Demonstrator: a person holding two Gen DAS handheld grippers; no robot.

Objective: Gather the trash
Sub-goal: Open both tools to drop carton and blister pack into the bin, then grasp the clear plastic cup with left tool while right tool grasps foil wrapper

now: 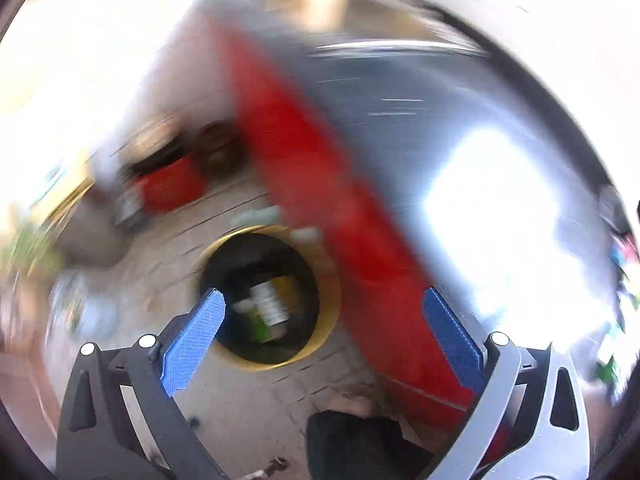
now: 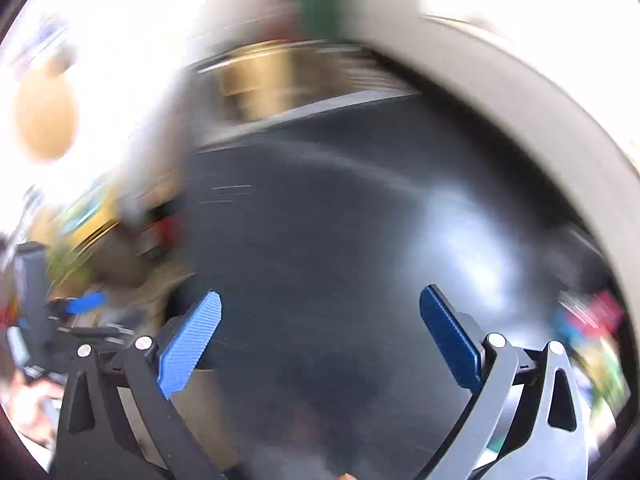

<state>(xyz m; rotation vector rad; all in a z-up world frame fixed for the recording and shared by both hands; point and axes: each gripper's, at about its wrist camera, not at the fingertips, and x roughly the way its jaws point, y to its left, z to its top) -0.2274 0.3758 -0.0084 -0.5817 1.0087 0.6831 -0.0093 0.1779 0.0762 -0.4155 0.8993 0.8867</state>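
We see a bin [image 1: 332, 280] with a yellow rim standing on the tiled floor [image 1: 160, 276], just beside a red edge of a dark table [image 1: 320, 184]. A labelled bottle [image 1: 270, 304] lies inside it, blurred. Our left gripper [image 1: 322, 312] hangs above the bin, fingers spread wide and holding nothing. Our right gripper [image 2: 320, 316] is likewise spread and bare over the dark tabletop [image 2: 320, 208].

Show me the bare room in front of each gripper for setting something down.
Left gripper: the paved floor before the yellow-rimmed bin is bare; the bin already holds a bottle, and a red panel crowds its right. Right gripper: the dark surface ahead looks bare; blurred clutter borders both sides.
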